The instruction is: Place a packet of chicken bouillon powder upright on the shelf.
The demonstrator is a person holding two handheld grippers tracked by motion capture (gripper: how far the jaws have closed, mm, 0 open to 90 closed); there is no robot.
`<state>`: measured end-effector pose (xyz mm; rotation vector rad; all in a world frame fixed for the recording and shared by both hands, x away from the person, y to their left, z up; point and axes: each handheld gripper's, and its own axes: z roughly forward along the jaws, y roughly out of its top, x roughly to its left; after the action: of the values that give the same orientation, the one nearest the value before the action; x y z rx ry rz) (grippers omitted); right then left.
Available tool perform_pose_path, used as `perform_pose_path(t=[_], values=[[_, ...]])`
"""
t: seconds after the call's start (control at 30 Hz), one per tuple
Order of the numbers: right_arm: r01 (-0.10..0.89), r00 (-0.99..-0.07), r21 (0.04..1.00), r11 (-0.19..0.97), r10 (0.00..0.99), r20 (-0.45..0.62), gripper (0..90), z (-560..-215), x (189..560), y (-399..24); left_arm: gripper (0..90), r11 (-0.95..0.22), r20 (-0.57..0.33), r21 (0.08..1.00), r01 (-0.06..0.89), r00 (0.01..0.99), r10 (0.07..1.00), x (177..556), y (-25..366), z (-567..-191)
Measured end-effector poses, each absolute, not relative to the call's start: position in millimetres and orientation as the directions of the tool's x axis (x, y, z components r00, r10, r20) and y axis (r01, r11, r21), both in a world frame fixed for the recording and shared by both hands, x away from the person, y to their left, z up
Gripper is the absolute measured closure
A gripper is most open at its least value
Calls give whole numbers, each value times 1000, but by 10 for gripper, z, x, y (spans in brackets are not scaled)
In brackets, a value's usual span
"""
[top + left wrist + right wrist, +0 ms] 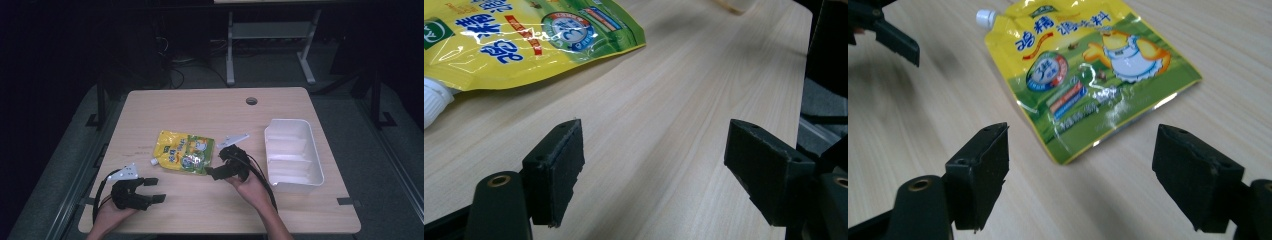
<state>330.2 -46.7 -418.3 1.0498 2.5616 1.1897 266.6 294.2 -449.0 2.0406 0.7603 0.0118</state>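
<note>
Both grippers gape empty: the right gripper [216,171] nears the yellow pouch [184,151], the left gripper [154,190] probably hovering.

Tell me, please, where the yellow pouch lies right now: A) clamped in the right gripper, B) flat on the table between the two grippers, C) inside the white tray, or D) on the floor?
B: the pouch lies flat on the table, left of the tray, with the open right gripper short of it and the left gripper apart.
</note>
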Motion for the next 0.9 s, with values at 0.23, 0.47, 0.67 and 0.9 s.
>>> perform_pose_path(t=[0.23, 0.47, 0.67, 0.9], values=[[536, -738, 715, 449, 660, 139, 236, -4226, 3420, -350, 232, -391, -250, 777, 494, 811, 528, 2700, 2952, -4468], [549, -746, 706, 447, 644, 173, 508, -4348, 3527, -277, 247, -405, -223, 769, 495, 801, 556, 2744, 2959, -4429], [545, -756, 689, 477, 635, 159, 617, -4432, 3549, -181, 271, -377, -221, 765, 523, 762, 608, 2828, 3000, -4384], [537, -766, 668, 515, 629, 131, 675, -4544, 3543, -120, 310, -354, -223, 753, 555, 721, 656, 2964, 3035, -4323]])
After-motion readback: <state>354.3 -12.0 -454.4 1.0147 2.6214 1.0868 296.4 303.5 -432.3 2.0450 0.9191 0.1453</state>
